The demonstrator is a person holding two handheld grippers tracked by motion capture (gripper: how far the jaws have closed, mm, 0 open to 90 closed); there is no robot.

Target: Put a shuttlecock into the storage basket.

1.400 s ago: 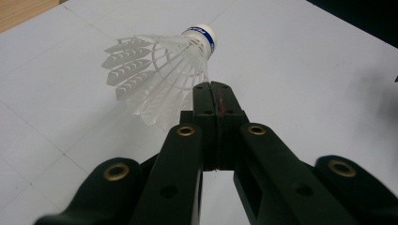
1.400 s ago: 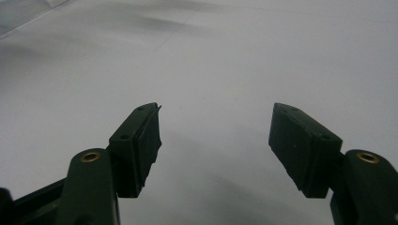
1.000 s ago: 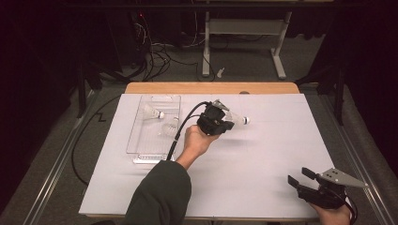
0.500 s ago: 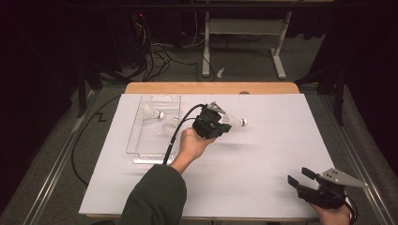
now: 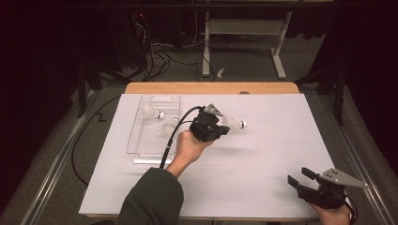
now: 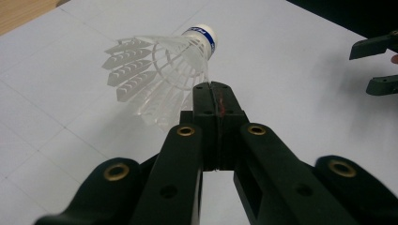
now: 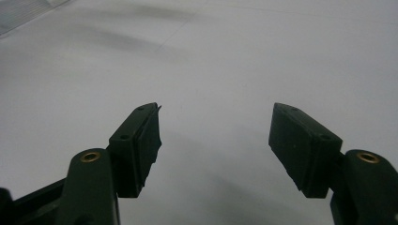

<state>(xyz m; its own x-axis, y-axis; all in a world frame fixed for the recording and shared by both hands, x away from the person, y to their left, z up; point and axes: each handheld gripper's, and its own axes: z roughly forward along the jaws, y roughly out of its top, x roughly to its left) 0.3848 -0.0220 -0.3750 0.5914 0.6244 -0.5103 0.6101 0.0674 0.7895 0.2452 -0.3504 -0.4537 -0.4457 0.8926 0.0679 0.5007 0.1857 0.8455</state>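
The left gripper [image 5: 224, 127] has its jaws pressed fully together on the thin skirt edge of a shuttlecock [image 6: 162, 65], pinching the plastic feathers rather than the cork. In the left gripper view the white cork cap with its blue band points away from the jaws, the skirt fanning back towards them. Seen from above, the held shuttlecock [image 5: 233, 123] sits just right of the clear tray [image 5: 139, 151], above the white table cover [image 5: 263, 168].

The tray already holds two more shuttlecocks — one [image 5: 153, 112] in its far half, a second [image 5: 168, 127] by its right wall near the holding hand. The step in hand looks like carrying this third one into the tray.

To do it well, the grip should stay as it is: the skirt is light and springy, so squeezing harder gains nothing, and a quick swing could twist it out of the pads. Better to carry it level over the tray's right wall, high enough that the cork clears the rim, and lower it over the empty near half of the tray — away from the two already inside — before letting go.

The right gripper [image 5: 305, 180], well right of the tray at the near table edge, stands wide open with nothing between its jaws [image 7: 216, 140].
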